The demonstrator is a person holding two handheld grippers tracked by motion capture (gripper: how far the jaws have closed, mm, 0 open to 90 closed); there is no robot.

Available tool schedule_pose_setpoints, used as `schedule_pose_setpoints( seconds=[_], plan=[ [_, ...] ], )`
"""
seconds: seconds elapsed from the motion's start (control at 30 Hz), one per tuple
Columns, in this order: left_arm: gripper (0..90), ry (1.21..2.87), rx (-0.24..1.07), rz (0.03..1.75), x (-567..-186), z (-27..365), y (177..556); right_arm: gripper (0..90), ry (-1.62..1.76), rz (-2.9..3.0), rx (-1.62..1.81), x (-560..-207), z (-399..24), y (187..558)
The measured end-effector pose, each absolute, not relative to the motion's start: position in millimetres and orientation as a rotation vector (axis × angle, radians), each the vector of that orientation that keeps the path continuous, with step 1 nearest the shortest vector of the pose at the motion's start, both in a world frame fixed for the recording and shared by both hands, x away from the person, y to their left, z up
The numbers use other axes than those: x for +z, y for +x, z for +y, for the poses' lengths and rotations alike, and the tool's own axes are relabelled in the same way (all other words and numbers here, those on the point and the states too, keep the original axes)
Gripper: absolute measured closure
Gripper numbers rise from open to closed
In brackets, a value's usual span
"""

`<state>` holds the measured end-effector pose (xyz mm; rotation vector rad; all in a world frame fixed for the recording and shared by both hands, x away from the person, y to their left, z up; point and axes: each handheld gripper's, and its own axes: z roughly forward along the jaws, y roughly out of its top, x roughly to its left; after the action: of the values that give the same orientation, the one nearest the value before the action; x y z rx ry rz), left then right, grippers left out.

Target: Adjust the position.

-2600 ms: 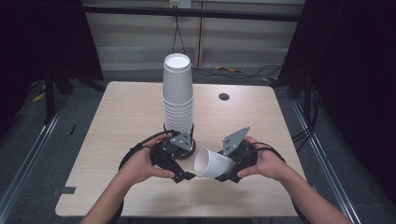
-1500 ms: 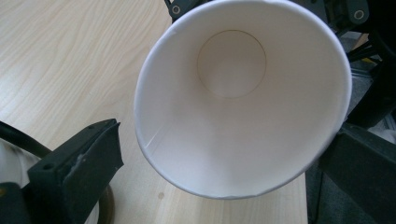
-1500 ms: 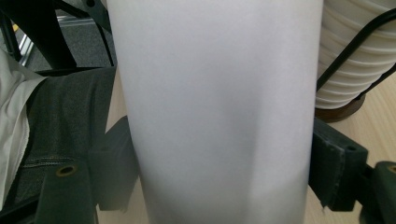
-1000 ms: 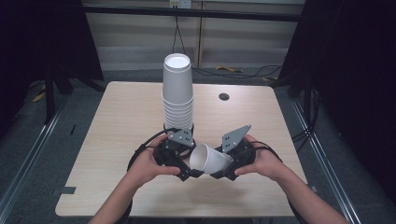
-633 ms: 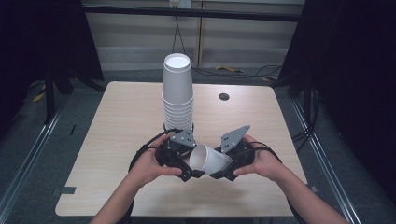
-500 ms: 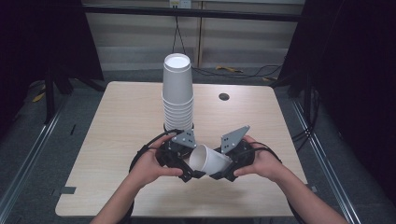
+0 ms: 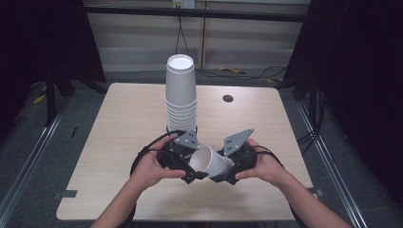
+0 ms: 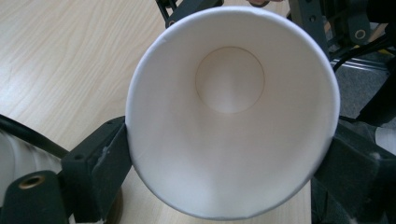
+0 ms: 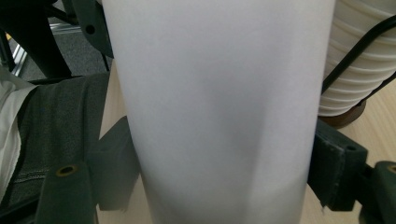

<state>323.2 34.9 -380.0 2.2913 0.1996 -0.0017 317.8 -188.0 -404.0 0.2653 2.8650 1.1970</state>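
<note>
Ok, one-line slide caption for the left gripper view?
White paper cup seen mouth-on between the left hand-held gripper pads, its jaws just closing, over the wooden table.

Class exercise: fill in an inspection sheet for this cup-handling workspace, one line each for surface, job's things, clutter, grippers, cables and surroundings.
Surface: pale wood table, one round dark hole near the far edge.
Job's things: a single white cup held on its side above the table; a tall cup stack upright behind it.
Clutter: nothing seen.
Grippers: left gripper has just been closing, its jaws at both sides of the cup's rim; right gripper clamps the cup's wall.
Cables: black cable loops from the left gripper; more lie on the floor behind.
Surroundings: dark curtains, grey floor, metal rails beside the table.
</note>
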Motion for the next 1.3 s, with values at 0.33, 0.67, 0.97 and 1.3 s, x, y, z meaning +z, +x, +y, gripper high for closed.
schedule_pose_setpoints(
  seconds=[0.33, 0.67, 0.97, 1.3],
  plan=[
    [11.2, 2.348, 0.007, 0.206, -373, 39, 324, 16.5, 0.312, 2.841, 1.2, -407, -190, 315],
    [10.7, 2.408, 0.011, 0.252, -373, 52, 326, 14.8, 0.431, 2.795, 1.195, -418, -207, 318],
    [10.3, 2.446, 0.023, 0.285, -373, 60, 327, 14.7, 0.476, 2.799, 1.145, -433, -215, 316],
    [10.1, 2.487, 0.034, 0.314, -374, 70, 328, 14.7, 0.595, 2.744, 1.126, -457, -227, 314]
  ],
)
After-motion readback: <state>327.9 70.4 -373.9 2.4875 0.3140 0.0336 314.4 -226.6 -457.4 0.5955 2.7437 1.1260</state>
